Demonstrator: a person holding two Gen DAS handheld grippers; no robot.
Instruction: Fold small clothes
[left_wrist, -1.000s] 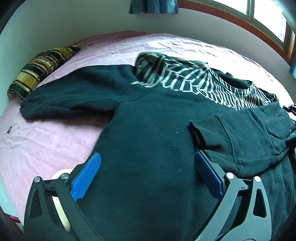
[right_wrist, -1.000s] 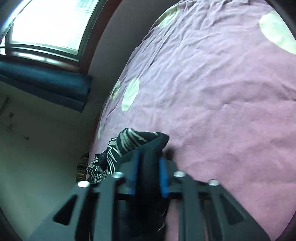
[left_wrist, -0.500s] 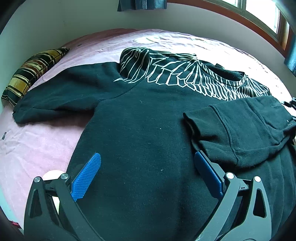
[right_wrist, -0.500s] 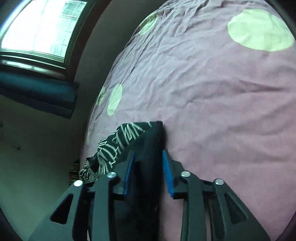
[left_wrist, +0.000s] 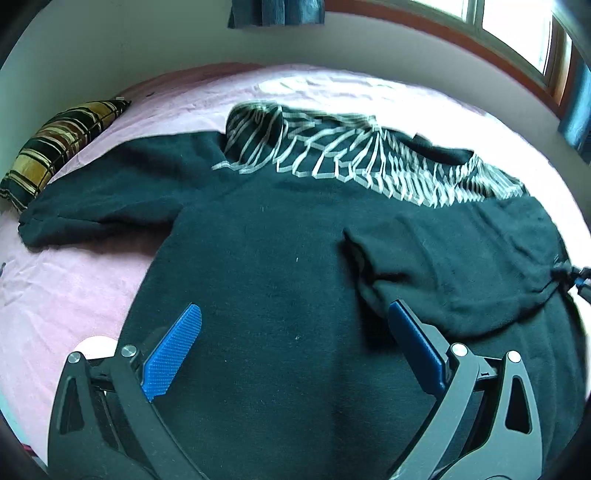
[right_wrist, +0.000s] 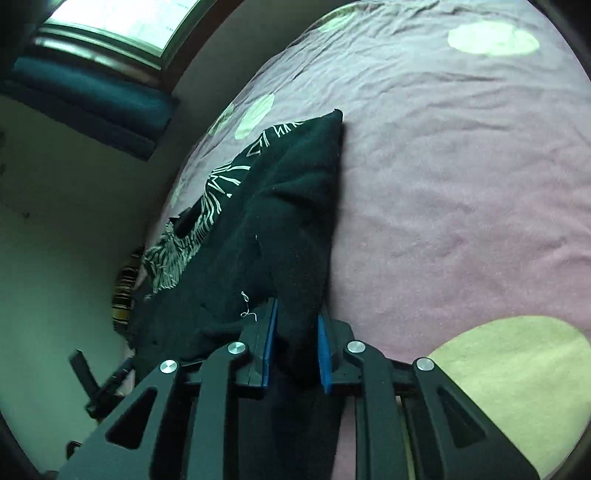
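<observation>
A black sweatshirt (left_wrist: 266, 266) with a white line pattern across the shoulders lies spread on a pink bed. One sleeve (left_wrist: 454, 266) is folded across the body; the other sleeve (left_wrist: 96, 206) stretches out to the left. My left gripper (left_wrist: 295, 347) is open above the lower body of the sweatshirt, holding nothing. My right gripper (right_wrist: 295, 339) has its blue pads on either side of a fold of the sweatshirt (right_wrist: 295, 229) at its edge, with black fabric filling the gap. It also shows at the right edge of the left wrist view (left_wrist: 580, 280).
The pink bedspread (right_wrist: 461, 166) has pale yellow-green dots (right_wrist: 517, 387). A striped yellow and black pillow (left_wrist: 55, 155) lies at the bed's left side. A wall and a window with dark curtains (left_wrist: 277, 11) stand behind the bed.
The right gripper's pads opened a little around the fabric and the view shifted, showing more of the sweatshirt fold. The left gripper stayed open and drifted slightly over the sweatshirt.
</observation>
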